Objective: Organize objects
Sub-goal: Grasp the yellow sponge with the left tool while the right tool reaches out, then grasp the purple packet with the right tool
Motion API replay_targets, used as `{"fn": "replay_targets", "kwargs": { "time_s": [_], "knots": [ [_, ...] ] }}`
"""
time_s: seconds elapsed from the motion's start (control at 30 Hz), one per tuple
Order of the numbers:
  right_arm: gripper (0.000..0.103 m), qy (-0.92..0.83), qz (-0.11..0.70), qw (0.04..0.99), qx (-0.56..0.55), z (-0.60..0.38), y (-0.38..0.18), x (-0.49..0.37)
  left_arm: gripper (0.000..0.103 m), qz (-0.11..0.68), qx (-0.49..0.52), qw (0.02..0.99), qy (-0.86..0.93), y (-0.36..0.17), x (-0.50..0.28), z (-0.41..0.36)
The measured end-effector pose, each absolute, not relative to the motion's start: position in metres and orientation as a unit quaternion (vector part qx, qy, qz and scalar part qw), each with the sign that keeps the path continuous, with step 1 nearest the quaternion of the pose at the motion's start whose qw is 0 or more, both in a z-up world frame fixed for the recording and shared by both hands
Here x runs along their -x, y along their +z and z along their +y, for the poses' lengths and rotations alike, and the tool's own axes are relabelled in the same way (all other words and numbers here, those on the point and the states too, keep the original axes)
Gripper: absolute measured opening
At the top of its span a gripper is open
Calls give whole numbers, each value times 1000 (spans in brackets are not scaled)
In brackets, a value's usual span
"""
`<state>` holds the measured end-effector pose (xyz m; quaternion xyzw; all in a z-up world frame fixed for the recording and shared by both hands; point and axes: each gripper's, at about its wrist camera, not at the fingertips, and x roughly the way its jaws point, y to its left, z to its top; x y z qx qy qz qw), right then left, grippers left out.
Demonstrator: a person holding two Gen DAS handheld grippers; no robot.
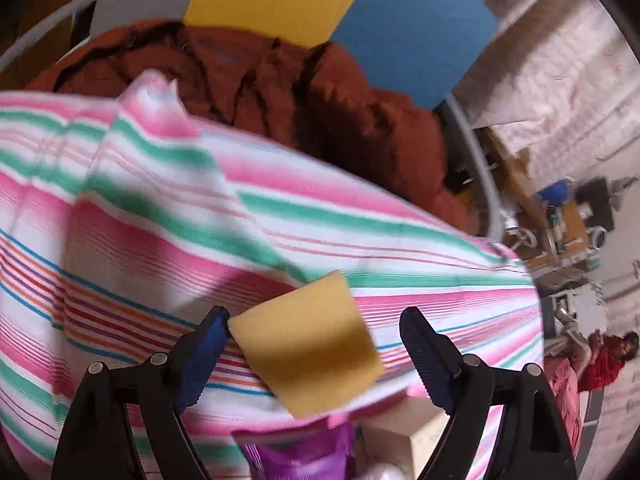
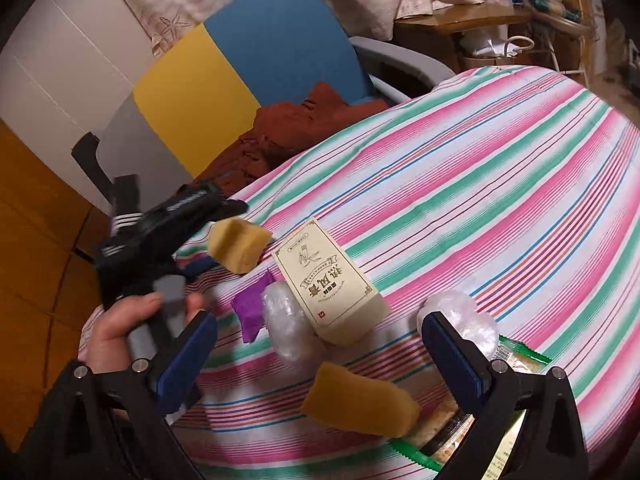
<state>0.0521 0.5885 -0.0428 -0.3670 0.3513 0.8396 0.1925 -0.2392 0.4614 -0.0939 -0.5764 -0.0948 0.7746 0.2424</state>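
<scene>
Sponge pieces: two yellow-tan foam blocks with rough-cut faces are showing. One sponge piece (image 1: 306, 342) is sitting between the spread fingers of the left gripper (image 1: 314, 354), seemingly in the air over the striped cloth (image 1: 152, 208); I cannot tell whether either pad is touching it. The other sponge piece (image 2: 360, 400) is lying on the desk (image 2: 480, 184) near the right gripper (image 2: 320, 364).

Other task things: a cream box (image 2: 330, 282) with printed lettering is lying flat in the middle of the desk, two clear plastic-wrapped bundles (image 2: 286, 328) are sitting just beside it, and a purple wrapper (image 2: 250, 308) is lying to its left. A green snack packet (image 2: 512, 364) is lying at the near right.

Left gripper pose: a hand (image 2: 120, 328) is gripping its grey handle at the desk's left edge, with the fingers standing well apart.

Right gripper pose: it is hovering low over the near edge, its blue pads spread wide and holding nothing.

Hard to make out: the left wrist view is motion-blurred; the box and purple wrapper are cut off at its bottom edge. A rust-brown garment (image 2: 280, 136) is lying on a chair (image 2: 240, 52) beyond the desk.
</scene>
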Motion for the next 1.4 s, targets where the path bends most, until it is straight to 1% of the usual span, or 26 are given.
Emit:
{"fn": "replay_targets", "kwargs": {
  "time_s": [0.03,0.07,0.1,0.17,0.23,0.33,0.6,0.73,0.77,0.83,0.9,0.97,1.03,1.1,1.17,1.33,1.4],
  "knots": [
    [103,838,354,193,368,589,-43,-52,78,-91,582,237,772,-99,239,463],
    [103,834,359,194,370,591,-45,-52,68,-80,577,238,777,-100,238,463],
    [103,832,362,195,372,592,-47,-53,61,-72,565,255,781,-96,235,463],
    [103,827,367,201,376,595,-50,-54,59,-72,564,270,777,-92,230,459],
    [103,828,362,206,376,595,-49,-54,58,-75,546,293,781,-77,220,449],
    [103,831,352,205,380,592,-49,-52,58,-59,514,321,793,-52,196,430],
    [103,862,285,164,385,565,-40,-36,58,-25,453,365,813,-15,120,334],
    [102,875,213,148,408,539,-42,-18,58,-15,429,374,822,-9,89,284],
    [101,879,193,142,413,531,-43,-14,58,-16,426,373,824,-9,83,272],
    [95,882,167,131,421,523,-46,-8,58,-24,422,371,827,-9,74,247],
    [85,881,137,127,434,512,-52,-5,58,-32,422,371,827,-11,68,229],
    [79,882,116,120,441,503,-55,-2,58,-42,420,366,829,-11,63,209],
    [76,881,82,110,452,493,-58,5,58,-48,420,363,830,-12,61,193],
    [71,875,27,101,473,481,-62,18,59,-53,424,361,829,-13,61,179],
    [69,863,-50,96,493,470,-64,33,59,-56,424,356,830,-13,62,167],
    [69,798,-235,47,553,456,-77,72,59,-86,430,347,829,-15,71,143],
    [70,773,-271,35,572,455,-88,85,59,-97,432,344,828,-15,75,137]
  ]
}}
